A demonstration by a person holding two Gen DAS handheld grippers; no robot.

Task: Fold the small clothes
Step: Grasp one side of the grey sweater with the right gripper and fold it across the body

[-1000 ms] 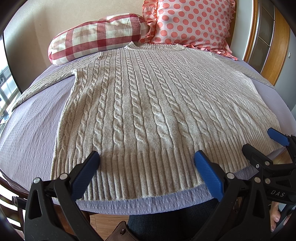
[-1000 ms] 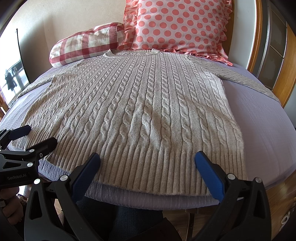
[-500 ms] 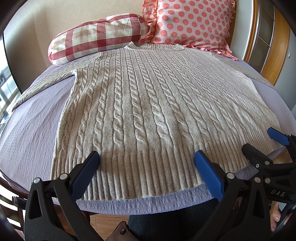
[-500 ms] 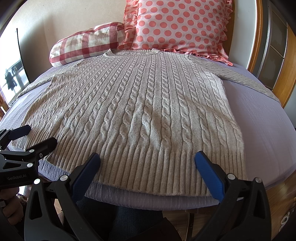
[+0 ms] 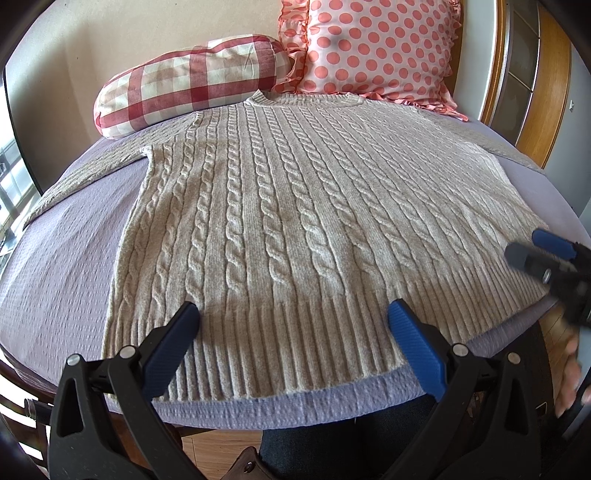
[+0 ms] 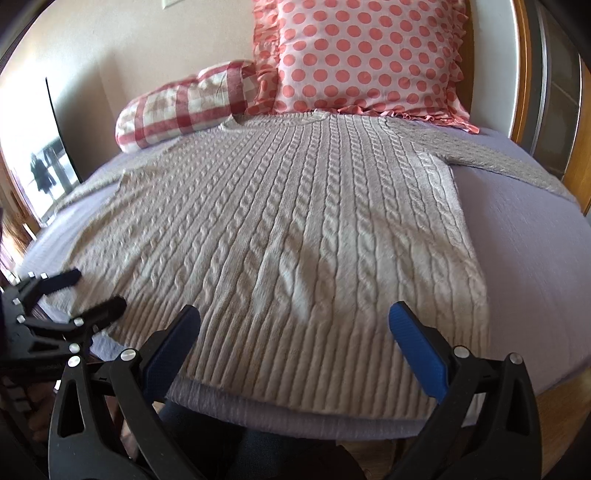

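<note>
We held both the left gripper [image 5: 291,328] and right gripper [image 6: 295,328] spread wide, empty, above the flat sweater [image 5: 303,221]; folding seemingly hadn't started, and next called for pinching its hem.

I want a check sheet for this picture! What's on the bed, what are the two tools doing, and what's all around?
Surface: lilac bedspread, rumpled texture.
Job's things: grey cable-knit sweater lying flat, front up, sleeves spread, hem toward the camera, unfolded.
Clutter: checked bolster and polka-dot pillow beyond the collar.
Grippers: left tool open over the hem; right tool open over the hem, holding nothing.
Cables: nothing seen.
Surroundings: beige wall, wooden frame at right.
</note>
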